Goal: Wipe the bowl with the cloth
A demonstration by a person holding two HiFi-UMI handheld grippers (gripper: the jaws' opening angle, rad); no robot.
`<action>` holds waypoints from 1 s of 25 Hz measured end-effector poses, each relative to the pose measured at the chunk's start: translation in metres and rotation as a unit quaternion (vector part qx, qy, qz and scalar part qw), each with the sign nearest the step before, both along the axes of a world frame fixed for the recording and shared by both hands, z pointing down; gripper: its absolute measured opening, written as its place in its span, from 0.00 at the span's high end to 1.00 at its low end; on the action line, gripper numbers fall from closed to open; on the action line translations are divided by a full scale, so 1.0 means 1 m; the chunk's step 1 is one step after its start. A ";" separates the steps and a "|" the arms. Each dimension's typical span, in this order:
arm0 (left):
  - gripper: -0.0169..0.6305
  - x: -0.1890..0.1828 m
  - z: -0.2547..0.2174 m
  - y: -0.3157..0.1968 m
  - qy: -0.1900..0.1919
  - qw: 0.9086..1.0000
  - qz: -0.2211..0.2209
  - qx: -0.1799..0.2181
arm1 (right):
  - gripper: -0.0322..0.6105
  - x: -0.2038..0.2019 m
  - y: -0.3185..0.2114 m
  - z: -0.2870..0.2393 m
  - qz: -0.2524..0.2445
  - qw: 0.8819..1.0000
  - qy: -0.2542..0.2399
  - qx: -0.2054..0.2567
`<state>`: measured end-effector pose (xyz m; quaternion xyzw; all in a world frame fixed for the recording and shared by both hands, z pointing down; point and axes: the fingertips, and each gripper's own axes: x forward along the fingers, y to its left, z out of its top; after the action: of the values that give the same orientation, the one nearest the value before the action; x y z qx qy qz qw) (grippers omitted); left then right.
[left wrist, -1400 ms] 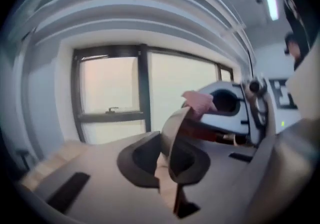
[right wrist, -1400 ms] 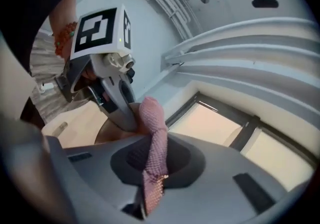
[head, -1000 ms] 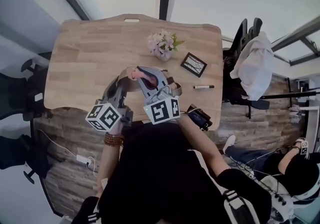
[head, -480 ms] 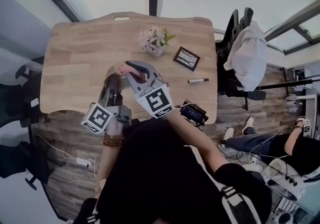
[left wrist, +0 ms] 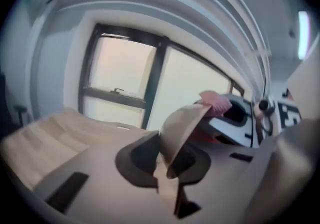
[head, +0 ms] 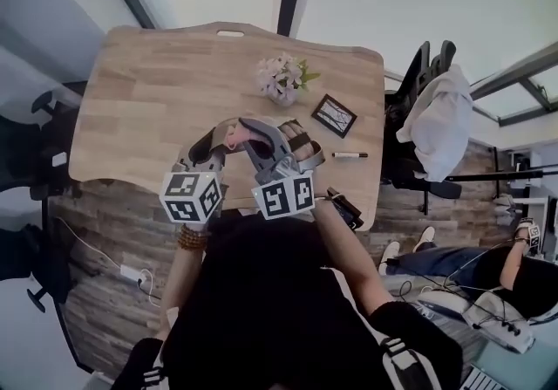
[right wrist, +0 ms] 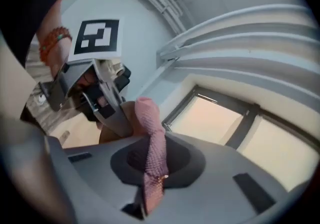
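A tan bowl (left wrist: 182,123) is tilted on edge above the table, and my left gripper (left wrist: 166,170) is shut on its rim; the jaws have just been closing on it. My right gripper (right wrist: 150,183) is shut on a pink mesh cloth (right wrist: 152,138), whose free end rests against the bowl (right wrist: 117,128). In the head view both grippers meet over the near part of the wooden table (head: 148,100), left gripper (head: 212,142) beside right gripper (head: 246,129), with the cloth (head: 234,133) between them. The bowl's inside is mostly hidden.
Further back on the table stands a small vase of flowers (head: 283,78), and to the right lie a black picture frame (head: 334,114) and a pen (head: 350,154). A dark device (head: 346,207) sits at the near right corner. A chair draped in white cloth (head: 440,113) stands at the right.
Both grippers have rolled slightly while staying in place over the near part of the table. The bowl and the cloth remain held and pressed together.
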<state>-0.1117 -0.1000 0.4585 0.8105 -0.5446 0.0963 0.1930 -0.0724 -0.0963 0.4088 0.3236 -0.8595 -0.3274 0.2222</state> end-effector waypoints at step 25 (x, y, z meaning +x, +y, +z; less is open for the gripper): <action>0.90 -0.025 -0.010 0.009 0.242 0.964 -0.112 0.015 | 0.92 0.004 -0.010 0.007 0.060 0.967 -0.181 -0.169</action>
<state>-0.1368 -0.0907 0.4489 0.7464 -0.5701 -0.1328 0.3165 -0.0682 -0.1065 0.4154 0.3863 -0.9073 -0.0989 0.1333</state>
